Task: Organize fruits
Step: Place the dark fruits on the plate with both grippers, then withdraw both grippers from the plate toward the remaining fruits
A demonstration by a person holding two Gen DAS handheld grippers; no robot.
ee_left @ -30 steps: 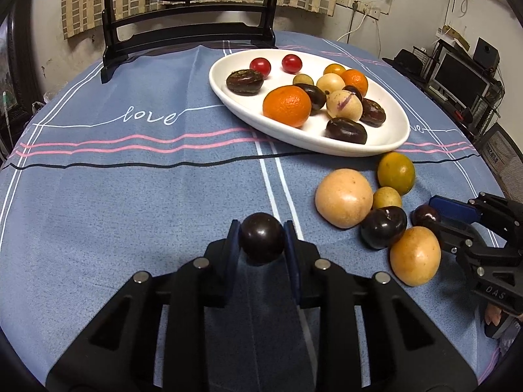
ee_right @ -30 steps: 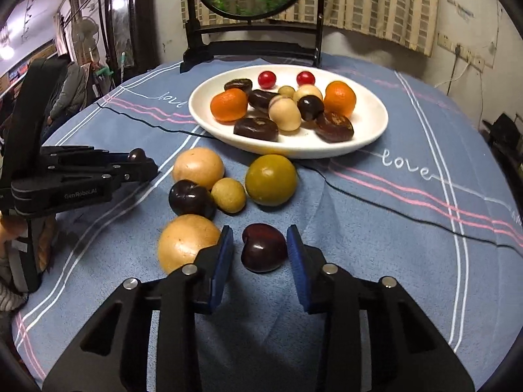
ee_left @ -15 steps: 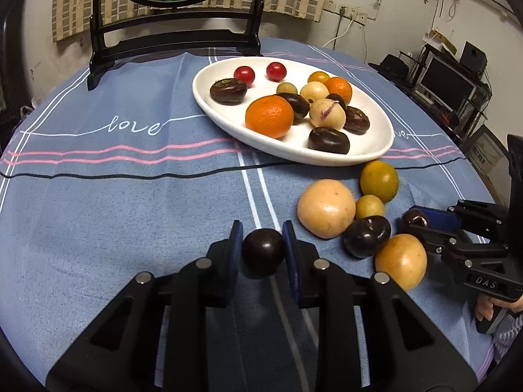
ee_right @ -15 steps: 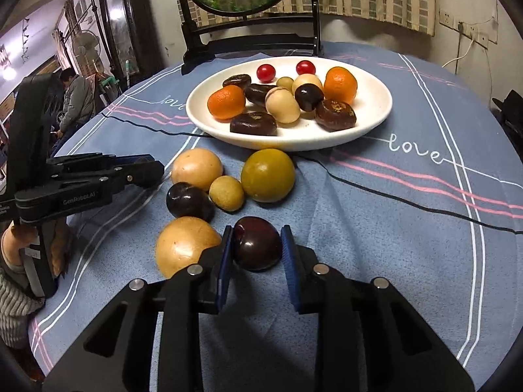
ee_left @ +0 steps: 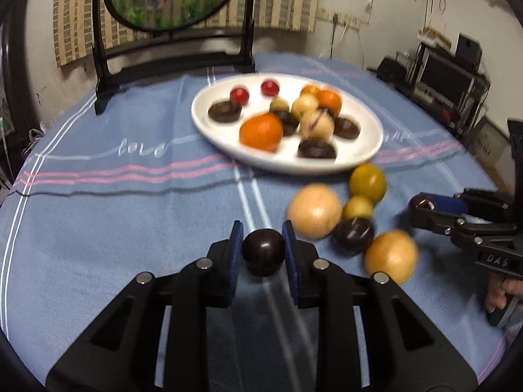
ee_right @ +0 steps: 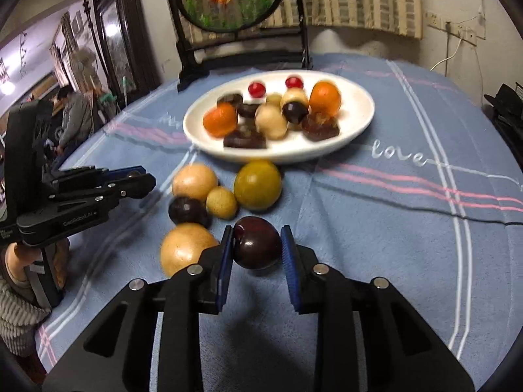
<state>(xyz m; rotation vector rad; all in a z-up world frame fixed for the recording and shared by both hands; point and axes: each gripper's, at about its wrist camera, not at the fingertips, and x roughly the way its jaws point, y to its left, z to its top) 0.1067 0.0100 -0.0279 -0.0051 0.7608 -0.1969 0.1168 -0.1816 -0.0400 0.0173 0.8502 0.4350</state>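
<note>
My left gripper (ee_left: 263, 245) is shut on a small dark round fruit (ee_left: 263, 253), held just above the blue tablecloth. My right gripper (ee_right: 257, 248) is shut on a dark red plum (ee_right: 257, 243); from the left wrist view that gripper (ee_left: 425, 207) appears at the right with the plum at its tips. A white oval plate (ee_left: 366, 150) at the back holds oranges, red cherries, pale and dark fruits. Loose fruits lie between plate and grippers: two tan round ones (ee_left: 314, 210) (ee_left: 390, 256), a green-yellow one (ee_left: 367, 181), a small yellow one (ee_left: 357, 207), a dark plum (ee_left: 353, 235).
A black framed round screen on a stand (ee_left: 173, 49) rises behind the plate at the table's far edge. The right wrist view shows my left gripper (ee_right: 143, 183) at the left, with a hand below it. Shelves with electronics (ee_left: 444, 78) stand beyond the table's right side.
My right gripper closed onto the dark red plum and lifted it slightly. The left gripper, still holding its dark fruit, rose a little and tipped upward, so the plate sits lower in view.
</note>
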